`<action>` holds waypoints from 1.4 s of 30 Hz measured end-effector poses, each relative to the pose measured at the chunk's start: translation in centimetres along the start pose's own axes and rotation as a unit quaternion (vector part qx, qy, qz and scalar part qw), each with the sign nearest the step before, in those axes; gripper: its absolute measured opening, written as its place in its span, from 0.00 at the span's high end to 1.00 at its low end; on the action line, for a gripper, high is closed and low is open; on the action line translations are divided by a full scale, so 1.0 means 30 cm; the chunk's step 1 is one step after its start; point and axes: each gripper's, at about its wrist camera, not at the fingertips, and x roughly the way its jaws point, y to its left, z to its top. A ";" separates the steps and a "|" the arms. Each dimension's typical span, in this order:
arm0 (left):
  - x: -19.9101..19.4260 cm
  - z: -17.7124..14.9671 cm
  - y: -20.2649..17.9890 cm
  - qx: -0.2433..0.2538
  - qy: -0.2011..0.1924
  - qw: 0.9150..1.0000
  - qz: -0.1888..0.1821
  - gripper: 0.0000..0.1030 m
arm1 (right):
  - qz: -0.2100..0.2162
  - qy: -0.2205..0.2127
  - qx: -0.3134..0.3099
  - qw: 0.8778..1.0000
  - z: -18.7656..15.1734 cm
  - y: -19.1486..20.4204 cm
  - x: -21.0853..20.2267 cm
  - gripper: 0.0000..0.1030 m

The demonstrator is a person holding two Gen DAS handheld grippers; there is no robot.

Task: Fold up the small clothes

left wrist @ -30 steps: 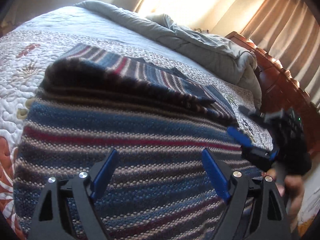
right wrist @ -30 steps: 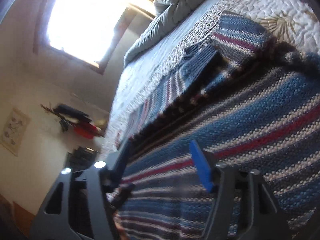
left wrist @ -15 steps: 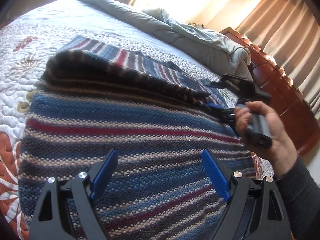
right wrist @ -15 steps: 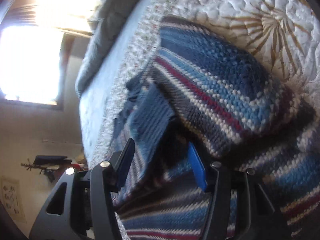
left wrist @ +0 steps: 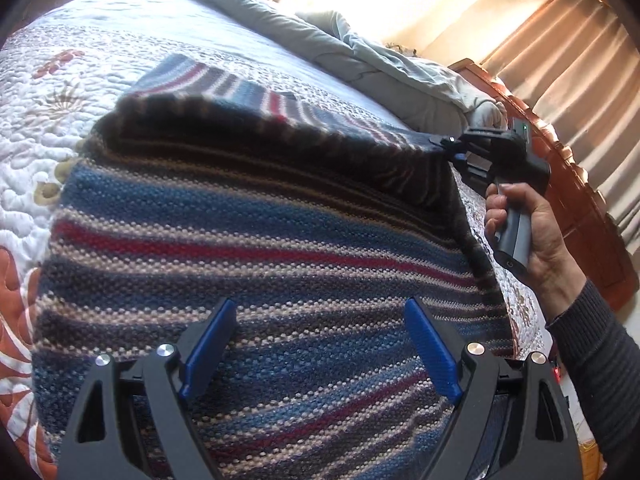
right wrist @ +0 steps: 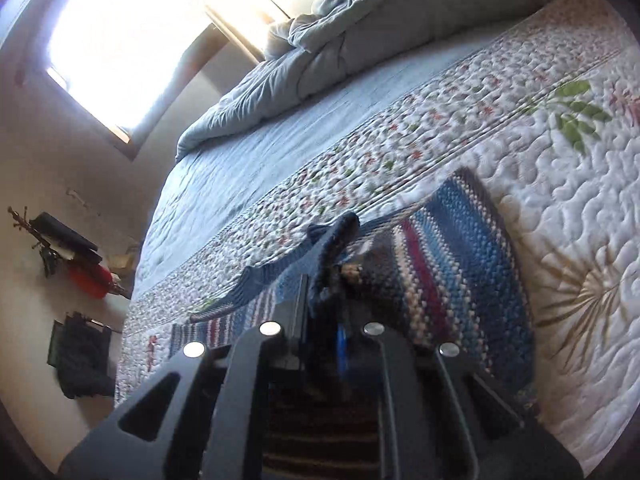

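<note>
A striped knit sweater (left wrist: 256,248) in blue, red and cream lies spread on the quilted bed (left wrist: 36,120), its far part folded over. My left gripper (left wrist: 316,344) hovers just above the near part of the sweater, open, with nothing between its blue pads. My right gripper (left wrist: 448,150), held by a hand (left wrist: 532,232), is shut on the sweater's right far corner and lifts that edge. In the right wrist view the right gripper (right wrist: 322,312) has dark blue knit fabric (right wrist: 332,248) pinched between its fingers.
A grey duvet (left wrist: 360,48) lies bunched at the far end of the bed. A wooden bed frame (left wrist: 576,200) and curtains (left wrist: 580,60) run along the right. In the right wrist view a bright window (right wrist: 120,40) and wall items (right wrist: 68,240) are at left.
The right gripper moved up along the sweater's right edge to its far corner and closed on the fabric, lifting it. The left gripper stayed in place, open.
</note>
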 end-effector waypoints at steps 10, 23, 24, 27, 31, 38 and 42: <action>0.020 0.004 -0.012 0.000 0.004 1.000 0.001 0.16 | 0.065 0.062 0.101 0.991 -0.078 -0.122 -0.017 0.51; 0.017 0.009 0.016 -0.009 0.008 1.000 -0.010 0.16 | -0.009 0.142 0.164 0.976 -0.137 -0.189 0.043 0.56; 0.017 0.011 0.017 -0.009 0.009 1.000 -0.011 0.16 | -0.012 0.159 0.171 0.972 -0.164 -0.199 0.040 0.65; 0.016 0.018 0.023 -0.014 0.010 1.000 -0.015 0.16 | 0.019 0.151 0.150 0.977 -0.184 -0.174 -0.051 0.66; 0.015 0.021 0.033 -0.017 0.011 1.000 -0.017 0.16 | -0.071 0.083 -0.079 0.991 -0.193 -0.018 -0.190 0.62; 0.020 0.017 0.029 -0.010 0.010 1.000 -0.012 0.16 | -0.150 0.106 -0.408 0.894 -0.389 0.155 -0.042 0.76; 0.024 0.016 0.034 -0.011 0.011 1.000 -0.011 0.16 | -0.157 0.102 -0.412 0.892 -0.365 0.176 0.042 0.71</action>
